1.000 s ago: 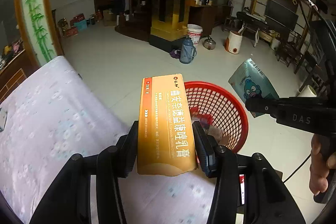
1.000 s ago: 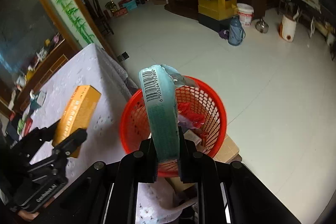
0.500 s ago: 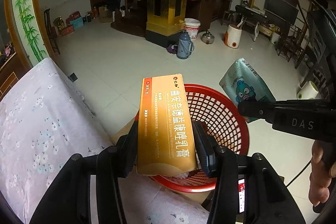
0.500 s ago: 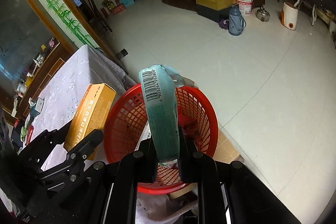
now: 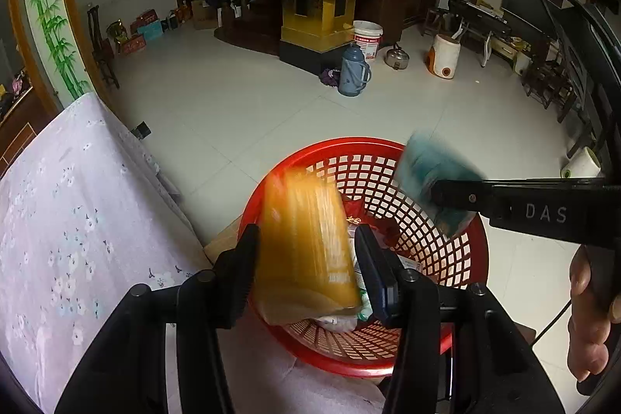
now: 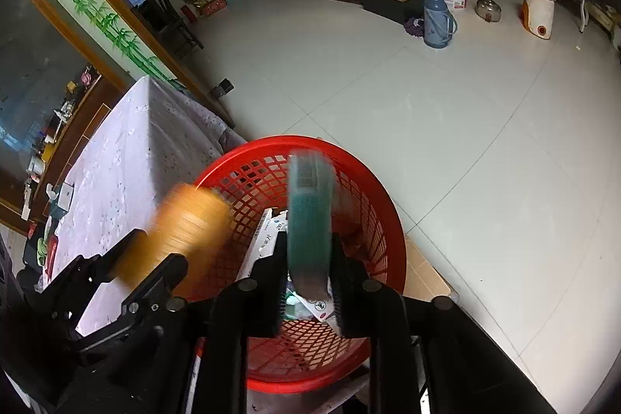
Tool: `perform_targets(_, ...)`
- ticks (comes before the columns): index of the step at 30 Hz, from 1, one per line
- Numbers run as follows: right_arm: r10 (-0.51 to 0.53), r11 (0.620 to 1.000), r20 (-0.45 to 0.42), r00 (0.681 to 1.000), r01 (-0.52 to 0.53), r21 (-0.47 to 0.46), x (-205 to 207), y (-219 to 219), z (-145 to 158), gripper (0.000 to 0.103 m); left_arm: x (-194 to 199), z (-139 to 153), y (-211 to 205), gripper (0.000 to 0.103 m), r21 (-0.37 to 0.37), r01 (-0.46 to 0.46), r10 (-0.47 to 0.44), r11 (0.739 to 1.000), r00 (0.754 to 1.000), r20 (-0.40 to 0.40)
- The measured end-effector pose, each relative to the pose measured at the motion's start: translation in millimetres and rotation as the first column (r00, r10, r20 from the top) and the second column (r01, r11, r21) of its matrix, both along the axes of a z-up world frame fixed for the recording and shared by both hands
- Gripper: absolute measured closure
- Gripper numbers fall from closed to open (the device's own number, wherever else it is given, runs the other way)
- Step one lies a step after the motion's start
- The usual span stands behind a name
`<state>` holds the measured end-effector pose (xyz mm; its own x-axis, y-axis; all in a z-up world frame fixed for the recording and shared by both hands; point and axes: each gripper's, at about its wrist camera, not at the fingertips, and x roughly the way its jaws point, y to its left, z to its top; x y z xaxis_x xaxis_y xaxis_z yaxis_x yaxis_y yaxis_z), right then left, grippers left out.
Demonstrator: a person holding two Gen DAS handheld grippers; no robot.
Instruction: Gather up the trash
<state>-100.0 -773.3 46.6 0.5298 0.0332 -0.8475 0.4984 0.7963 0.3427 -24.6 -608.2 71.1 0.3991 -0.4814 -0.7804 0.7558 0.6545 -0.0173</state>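
Both grippers hang over the red basket (image 5: 462, 231), jaws apart; the left gripper (image 5: 306, 255) is letting the orange box (image 5: 306, 239) drop, the right gripper (image 6: 308, 278) the teal packet (image 6: 310, 220) (both blurred, apparently falling); the next move, I judge, calls for withdrawing to fetch more trash.

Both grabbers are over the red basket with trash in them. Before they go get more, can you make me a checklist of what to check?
1. Orange box over the red basket: ok, though only partly over the near rim.
2. Left gripper let go of the box: cannot tell; the box is blurred, with gaps beside both fingers.
3. Teal packet over the basket: ok.
4. Right gripper let go of the packet: cannot tell; it is blurred between the fingers.
5. Room left in the basket: ok; other trash lies low inside.
6. Grippers apart from each other: ok; they sit side by side, not touching.
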Motion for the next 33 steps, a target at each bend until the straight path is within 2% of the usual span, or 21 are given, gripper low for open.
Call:
perform_targets(1,0.002,1.0,0.006,1.0,-0.002,0.001,0,0,1,0.068,0,0,-2,0.054,0.003,0.001,-0.001,1.0,1.0,0.0)
perform_targets(2,0.002,1.0,0.01,1.0,-0.002,-0.005,0,0,2,0.065,0,-1,-2,0.054,0.006,0.001,-0.001,1.0,1.0,-0.002)
perform_targets(6,-0.003,1.0,0.022,1.0,0.003,-0.013,0,0,8,0.065,3,-2,-2,0.054,0.011,-0.008,0.008,1.0,1.0,-0.011)
perform_targets(9,-0.018,1.0,0.018,1.0,0.018,-0.018,-4,0,10,0.065,3,-1,-1,0.045,0.01,-0.012,0.012,1.0,1.0,-0.004)
perform_targets(11,-0.031,0.999,0.011,0.999,0.031,-0.028,-9,-1,12,0.061,2,2,0,0.039,0.01,-0.018,0.018,1.0,1.0,0.006)
perform_targets(14,-0.054,0.995,-0.004,0.999,0.054,-0.078,-19,0,20,0.047,0,6,6,0.031,0.005,-0.025,0.025,1.0,1.0,0.008)
perform_targets(15,-0.063,0.992,-0.01,0.998,0.061,-0.109,-21,3,24,0.038,0,9,9,0.03,0.006,-0.031,0.031,1.0,0.999,0.01)
perform_targets(17,-0.078,0.982,-0.015,0.997,0.074,-0.176,-29,13,34,0.033,-4,19,19,0.029,0.003,-0.047,0.047,0.999,0.999,0.022)
perform_targets(18,-0.086,0.971,-0.015,0.996,0.081,-0.224,-35,22,41,0.032,-5,25,25,0.028,-0.008,-0.055,0.055,0.998,0.998,0.028)
perform_targets(20,-0.1,0.948,-0.022,0.995,0.089,-0.305,-46,41,53,0.026,-11,40,40,0.017,-0.028,-0.069,0.07,0.997,0.996,0.052)
perform_targets(25,-0.142,0.89,0.023,0.99,0.138,-0.435,-90,115,82,0.02,-44,75,102,0.011,-0.073,-0.062,0.071,0.995,0.989,0.131)
perform_targets(27,-0.14,0.88,0.051,0.989,0.148,-0.45,-106,146,89,0.017,-59,86,131,0.01,-0.094,-0.068,0.083,0.993,0.982,0.17)
perform_targets(29,-0.135,0.869,0.056,0.989,0.145,-0.474,-120,182,91,0.016,-73,94,162,0.004,-0.104,-0.069,0.089,0.992,0.973,0.211)
perform_targets(33,-0.097,0.862,0.095,0.991,0.132,-0.489,-138,234,96,0.016,-96,106,204,0.004,-0.085,-0.044,0.066,0.995,0.961,0.27)
